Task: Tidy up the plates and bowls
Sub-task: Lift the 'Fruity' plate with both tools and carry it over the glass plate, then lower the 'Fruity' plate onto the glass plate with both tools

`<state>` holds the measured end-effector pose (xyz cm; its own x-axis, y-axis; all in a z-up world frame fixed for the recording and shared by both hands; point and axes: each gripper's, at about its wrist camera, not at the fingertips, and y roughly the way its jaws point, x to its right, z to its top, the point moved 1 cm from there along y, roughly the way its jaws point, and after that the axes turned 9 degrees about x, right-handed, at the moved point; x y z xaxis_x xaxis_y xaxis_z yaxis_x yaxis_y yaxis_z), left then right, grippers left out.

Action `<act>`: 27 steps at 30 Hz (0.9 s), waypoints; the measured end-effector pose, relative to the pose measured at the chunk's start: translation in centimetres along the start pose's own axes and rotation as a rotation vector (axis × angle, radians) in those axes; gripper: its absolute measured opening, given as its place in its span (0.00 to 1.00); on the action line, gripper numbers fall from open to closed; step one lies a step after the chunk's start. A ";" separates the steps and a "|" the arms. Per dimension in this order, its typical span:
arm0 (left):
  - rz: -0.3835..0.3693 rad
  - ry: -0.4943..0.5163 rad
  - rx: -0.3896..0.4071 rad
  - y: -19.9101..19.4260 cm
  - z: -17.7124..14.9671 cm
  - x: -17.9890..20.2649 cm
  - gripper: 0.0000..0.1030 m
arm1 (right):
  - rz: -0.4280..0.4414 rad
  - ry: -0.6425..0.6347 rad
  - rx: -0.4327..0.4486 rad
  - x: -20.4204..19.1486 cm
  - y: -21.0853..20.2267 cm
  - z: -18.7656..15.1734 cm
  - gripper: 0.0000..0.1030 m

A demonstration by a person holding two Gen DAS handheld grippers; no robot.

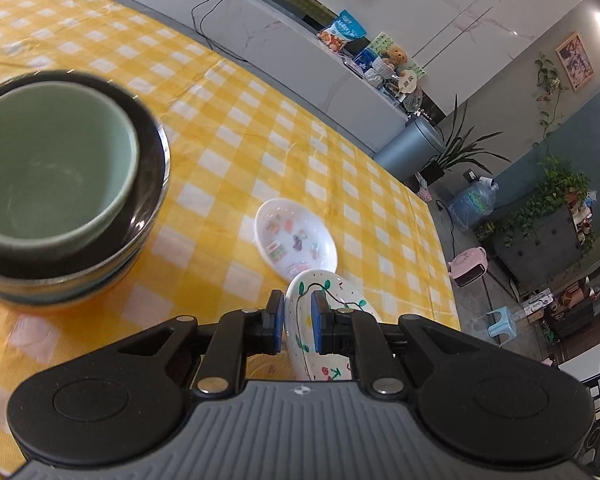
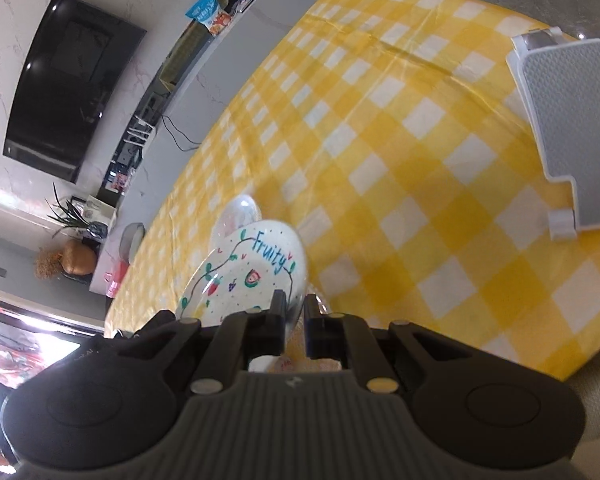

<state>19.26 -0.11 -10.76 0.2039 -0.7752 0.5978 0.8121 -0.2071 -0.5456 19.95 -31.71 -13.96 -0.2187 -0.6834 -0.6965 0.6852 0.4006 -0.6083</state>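
Both sets of jaws are closed on the rim of the same fruit-painted plate (image 1: pixel 300 320): the left gripper (image 1: pixel 296 322) pinches one edge between its blue pads, and the right gripper (image 2: pixel 294 320) pinches another edge, so the plate hangs tilted above the yellow checked tablecloth (image 1: pixel 260 140). A second small white plate (image 1: pixel 296 236) with little pictures lies flat on the cloth just beyond it, and a green bowl (image 1: pixel 52 160) sits nested in a dark bowl (image 1: pixel 156 148) off to the left. A grey and white rack (image 2: pixel 568 128) rests at the far right edge of the table. The likely step is stacking the held plate onto the flat one. To do it well, level the plate first, keep both hands moving together so neither grip twists the rim, centre it over the flat plate, lower until it touches, and only then let go.
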 end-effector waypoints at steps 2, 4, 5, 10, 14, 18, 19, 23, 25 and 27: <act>0.011 -0.012 -0.004 -0.4 -0.5 -0.6 0.14 | -0.022 -0.032 -0.005 -0.4 -0.2 -0.4 0.06; 0.017 -0.014 -0.011 -0.6 -1.0 -1.0 0.14 | -0.044 -0.065 -0.006 -0.7 -0.3 -0.9 0.06; 0.020 -0.016 -0.014 -0.7 -1.2 -1.2 0.14 | -0.056 -0.077 -0.005 -0.8 -0.4 -1.2 0.07; 0.025 0.008 -0.012 -0.9 -1.5 -1.3 0.14 | -0.082 -0.119 -0.016 -1.0 -0.3 -1.8 0.07; 0.026 0.018 -0.016 -1.0 -1.6 -1.5 0.14 | -0.098 -0.135 -0.031 -1.1 0.2 -2.0 0.08; 0.038 0.023 -0.022 -0.9 -2.1 -1.8 0.14 | -0.129 -0.181 -0.045 -1.6 0.6 -2.5 0.09; 0.043 0.029 -0.025 -0.8 -2.2 -1.8 0.14 | -0.137 -0.194 -0.047 -1.7 0.7 -2.6 0.09; 0.051 0.040 -0.035 -0.7 -2.5 -2.0 0.14 | -0.149 -0.211 -0.049 -1.8 0.8 -2.8 0.09; 0.055 0.051 -0.038 -0.7 -2.6 -2.0 0.14 | -0.158 -0.215 -0.056 -1.9 0.9 -2.9 0.09; 0.059 0.061 -0.042 -0.7 -2.7 -2.1 0.14 | -0.168 -0.223 -0.060 -1.9 1.1 -2.9 0.09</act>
<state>16.84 0.04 -13.19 0.2159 -0.8214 0.5279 0.7758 -0.1839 -0.6035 19.13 -28.19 -14.39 -0.1624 -0.8581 -0.4870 0.6083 0.3015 -0.7342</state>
